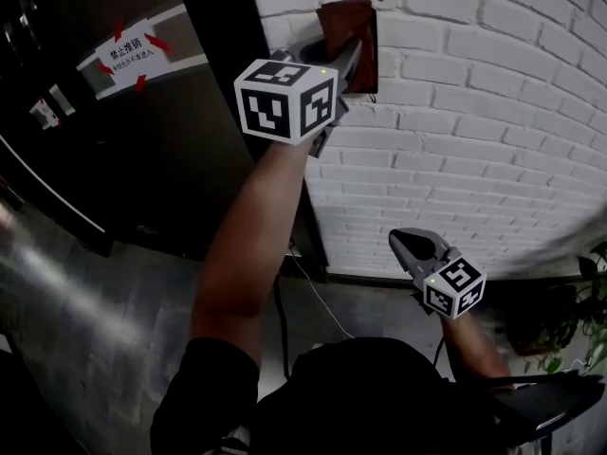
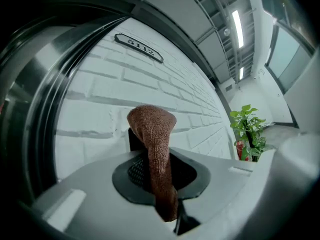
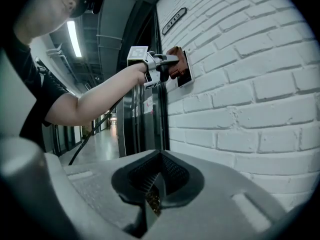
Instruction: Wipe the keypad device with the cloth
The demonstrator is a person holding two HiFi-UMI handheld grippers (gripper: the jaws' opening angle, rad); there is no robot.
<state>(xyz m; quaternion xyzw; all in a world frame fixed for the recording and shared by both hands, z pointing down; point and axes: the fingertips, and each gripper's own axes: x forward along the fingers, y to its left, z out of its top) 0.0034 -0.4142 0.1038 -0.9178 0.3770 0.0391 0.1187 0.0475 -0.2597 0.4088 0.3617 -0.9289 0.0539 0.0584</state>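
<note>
1. At the far left stands a dark door [image 1: 180, 140] with a white paper notice [image 1: 128, 53] taped to it. It plays no part in the wiping.
2. The left tongs [image 1: 347, 57] are raised at arm's length to the white brick wall [image 1: 474, 112]. They are clamped on the brown cloth [image 1: 343, 17]. The left gripper view shows the cloth pinched between the jaws, and its free end stands up past them in a rounded fold.
3. The keypad device [image 1: 372, 64] is a dark panel mounted on the bricks just beside the door frame, straight ahead of the left tongs. The cloth lies against its face and covers most of it, so only a dark edge shows beside the fold.
4. The panel looks taller than it is wide, with its long axis upright. Judging by that, strokes up and down the wall would cover it best. The cloth sits towards the top, so the lower part probably needs the next pass.
5. The right tongs [image 1: 410, 245] hang low and well apart from the device. Their jaws are together and I can make out nothing gripped in them. The left arm is plainly the nearer one.
6. A potted plant [image 2: 249, 131] stands farther along the wall.
</note>
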